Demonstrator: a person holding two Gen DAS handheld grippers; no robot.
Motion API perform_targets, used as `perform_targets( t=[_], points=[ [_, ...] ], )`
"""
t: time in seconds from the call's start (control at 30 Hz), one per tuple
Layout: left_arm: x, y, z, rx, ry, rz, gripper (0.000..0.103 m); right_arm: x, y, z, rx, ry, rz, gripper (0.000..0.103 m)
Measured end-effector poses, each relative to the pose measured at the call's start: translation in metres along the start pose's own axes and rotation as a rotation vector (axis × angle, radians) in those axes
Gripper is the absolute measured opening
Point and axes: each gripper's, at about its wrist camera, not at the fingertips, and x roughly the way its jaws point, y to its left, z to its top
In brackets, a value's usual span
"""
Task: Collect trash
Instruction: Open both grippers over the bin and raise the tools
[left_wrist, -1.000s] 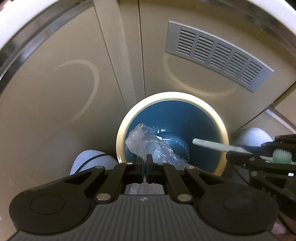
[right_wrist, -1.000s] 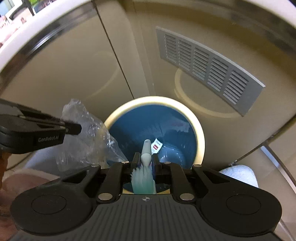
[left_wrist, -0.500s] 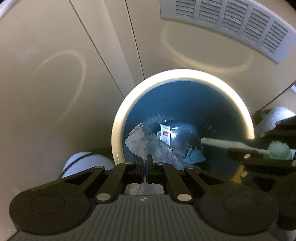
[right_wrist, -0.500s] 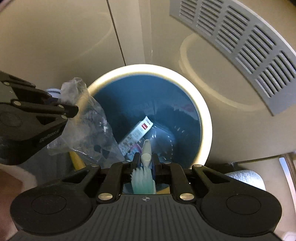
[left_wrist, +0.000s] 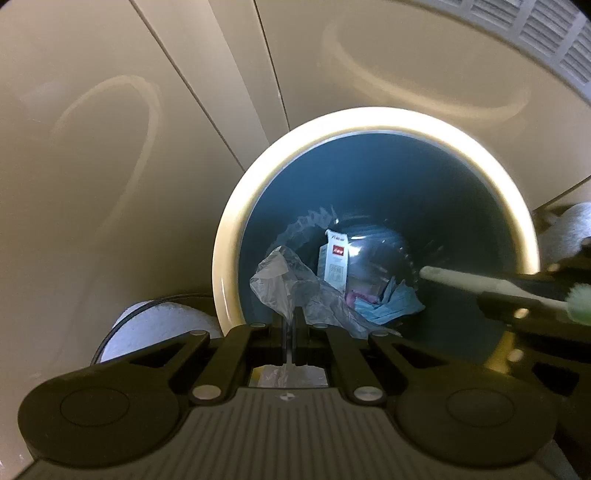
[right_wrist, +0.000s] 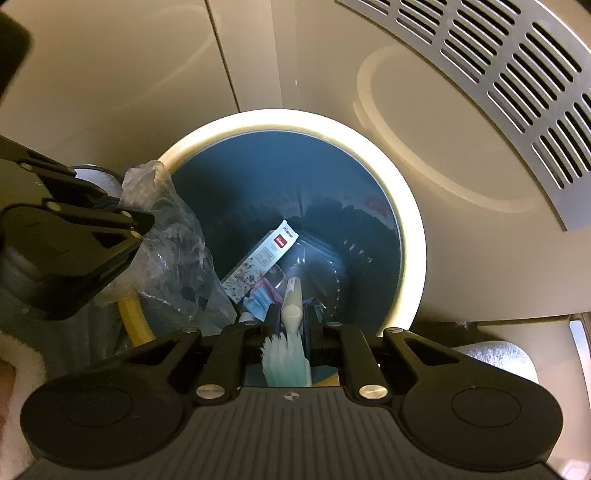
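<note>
A crumpled clear plastic bag is pinched in the clenched left claw and hangs over the 7 o'clock part of the bin's cream rim, its loose end reaching into the opening. In the right wrist view the same bag droops from the left claw at 9 o'clock, against the bin rim. The right claw is clenched on a pale toothbrush, handle pointing down into the bin and green bristles back toward the camera; from the left view the toothbrush comes in from 3 o'clock, held by the right claw. Down on the blue bin's bottom lie a white carton with a red label, a blue face mask and some clear plastic. A grey slotted vent sits at 1 o'clock on the beige floor.
</note>
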Motion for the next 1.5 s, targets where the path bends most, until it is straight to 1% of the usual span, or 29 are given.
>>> perform_targets(
  t=[0.1, 0.2, 0.27, 0.3, 0.33, 0.37, 0.4, 0.43, 0.47, 0.53, 0.63, 0.7, 0.77, 0.83, 0.9, 0.97, 1.07, 1.2, 1.27, 1.43, 1.5],
  points=[
    [0.014, -0.006, 0.001, 0.032, 0.039, 0.032, 0.002, 0.006, 0.004, 0.001, -0.02, 0.022, -0.026, 0.014],
    [0.017, -0.006, 0.002, 0.039, 0.047, 0.036, 0.003, 0.009, 0.007, 0.003, -0.03, 0.025, -0.039, 0.014],
    [0.015, -0.004, 0.002, 0.035, 0.041, 0.042, 0.016, 0.008, 0.007, 0.003, -0.033, 0.019, -0.05, 0.014],
    [0.015, -0.003, 0.001, 0.029, 0.037, 0.045, 0.044, 0.007, 0.007, 0.003, -0.033, 0.015, -0.053, 0.014],
    [0.013, -0.003, 0.001, 0.022, 0.031, 0.048, 0.081, 0.004, 0.006, 0.002, -0.031, 0.01, -0.049, 0.015],
    [0.011, -0.002, 0.001, 0.016, 0.02, 0.059, 0.095, 0.002, 0.006, 0.001, -0.03, 0.005, -0.043, 0.025],
    [0.007, -0.001, 0.0, 0.007, 0.0, 0.076, 0.103, 0.0, 0.006, 0.0, -0.031, -0.002, -0.041, 0.036],
    [0.003, -0.002, 0.0, 0.007, -0.019, 0.084, 0.103, -0.005, 0.006, -0.001, -0.03, -0.015, -0.042, 0.06],
    [0.001, -0.002, 0.0, 0.021, -0.022, 0.079, 0.103, -0.009, 0.007, -0.002, -0.03, -0.032, -0.041, 0.073],
    [-0.002, -0.002, 0.0, 0.054, -0.013, 0.073, 0.103, -0.022, 0.007, -0.005, -0.041, -0.056, -0.027, 0.073],
    [-0.013, -0.001, -0.004, 0.069, -0.043, 0.091, 0.103, -0.042, 0.005, -0.007, -0.038, -0.089, -0.018, 0.077],
    [-0.03, 0.005, -0.009, 0.053, -0.069, 0.077, 0.103, -0.06, 0.003, -0.009, -0.027, -0.123, -0.007, 0.079],
    [-0.054, 0.017, -0.014, 0.01, -0.103, 0.052, 0.103, -0.081, -0.001, -0.013, -0.004, -0.17, 0.001, 0.081],
    [-0.08, 0.03, -0.022, -0.045, -0.145, 0.021, 0.103, -0.105, -0.003, -0.019, 0.023, -0.225, 0.012, 0.081],
    [-0.109, 0.041, -0.033, -0.092, -0.204, 0.004, 0.103, -0.127, -0.004, -0.025, 0.041, -0.289, 0.021, 0.084],
    [-0.138, 0.047, -0.045, -0.112, -0.27, 0.011, 0.103, -0.151, -0.003, -0.035, 0.055, -0.358, 0.03, 0.088],
    [-0.171, 0.047, -0.06, -0.135, -0.353, 0.029, 0.103, -0.176, 0.002, -0.05, 0.057, -0.436, 0.03, 0.092],
    [-0.201, 0.043, -0.069, -0.147, -0.423, 0.06, 0.103, -0.191, 0.005, -0.059, 0.065, -0.465, 0.044, 0.095],
    [-0.21, 0.039, -0.071, -0.153, -0.441, 0.065, 0.103, -0.2, 0.008, -0.06, 0.055, -0.48, 0.029, 0.099],
    [-0.241, 0.036, -0.08, -0.128, -0.485, 0.085, 0.103, -0.211, 0.011, -0.068, 0.041, -0.528, 0.004, 0.103],
    [-0.247, 0.034, -0.083, -0.119, -0.504, 0.094, 0.103, -0.216, 0.011, -0.073, 0.042, -0.538, 0.003, 0.103]
  ],
)
